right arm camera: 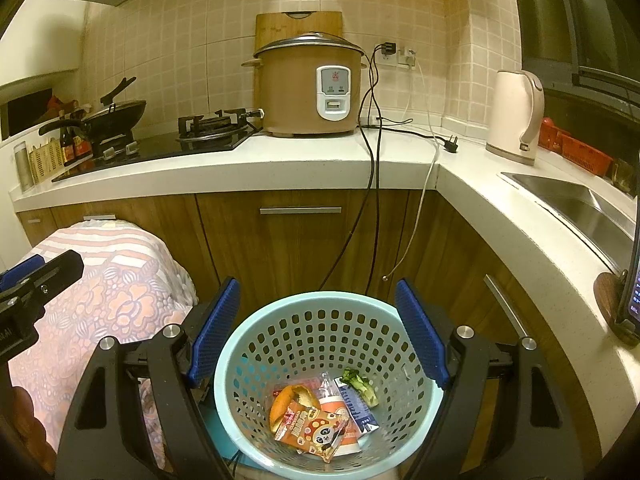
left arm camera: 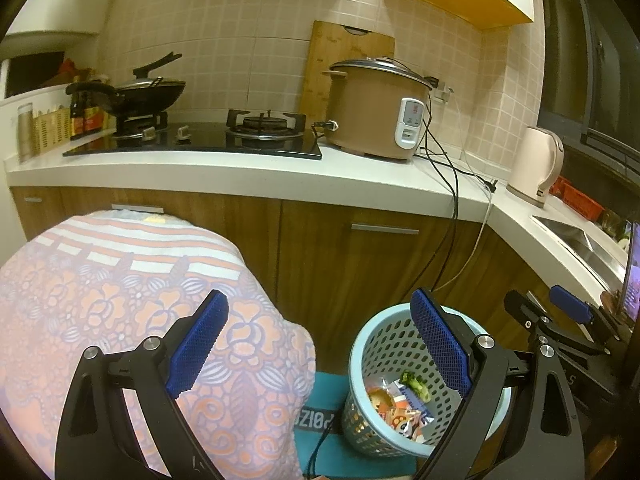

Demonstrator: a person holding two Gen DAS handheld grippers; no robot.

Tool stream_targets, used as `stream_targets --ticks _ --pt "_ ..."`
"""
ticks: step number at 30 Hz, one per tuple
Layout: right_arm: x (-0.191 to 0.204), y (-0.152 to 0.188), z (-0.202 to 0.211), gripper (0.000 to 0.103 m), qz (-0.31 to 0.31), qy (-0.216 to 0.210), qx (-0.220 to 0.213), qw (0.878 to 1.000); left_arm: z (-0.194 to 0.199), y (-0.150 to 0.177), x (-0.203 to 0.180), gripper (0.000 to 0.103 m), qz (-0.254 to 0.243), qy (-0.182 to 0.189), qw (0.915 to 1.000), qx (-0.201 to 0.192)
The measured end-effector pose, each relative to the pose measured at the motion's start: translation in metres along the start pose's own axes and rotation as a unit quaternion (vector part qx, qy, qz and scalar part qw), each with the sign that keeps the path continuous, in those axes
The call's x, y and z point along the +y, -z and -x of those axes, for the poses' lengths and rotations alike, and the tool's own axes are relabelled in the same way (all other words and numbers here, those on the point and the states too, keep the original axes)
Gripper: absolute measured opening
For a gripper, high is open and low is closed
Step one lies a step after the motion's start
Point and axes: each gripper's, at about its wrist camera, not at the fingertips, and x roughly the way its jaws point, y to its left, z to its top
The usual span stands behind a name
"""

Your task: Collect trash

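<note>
Currently both grippers are hanging released and empty: right gripper [right arm camera: 318,334] over the blue basket [right arm camera: 240,344] holding the trash [right arm camera: 316,416], left gripper [left arm camera: 320,344] between it and a floral cloth [left arm camera: 100,300]. Basket is sitting on the floor below a white counter [right arm camera: 280,168] carrying a rice cooker [right arm camera: 308,88], kettle [right arm camera: 516,116] and stove [right arm camera: 160,146].

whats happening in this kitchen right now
A person is collecting trash with two handheld grippers. The light blue perforated basket on the floor already holds a bread piece, a snack wrapper, a small carton and a bit of broccoli. The right gripper hangs open and empty over it. The left gripper, also open and empty, is beside the floral cloth.
</note>
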Motion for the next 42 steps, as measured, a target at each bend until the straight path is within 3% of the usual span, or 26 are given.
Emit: stream_targets --ticks 42 --pt "0.0024 -0.0028 0.0005 0.076 0.001 -0.006 -0.005 1.000 0.0044 -0.0040 0.0039 0.090 -0.009 -0.008 0.9999 -0.005"
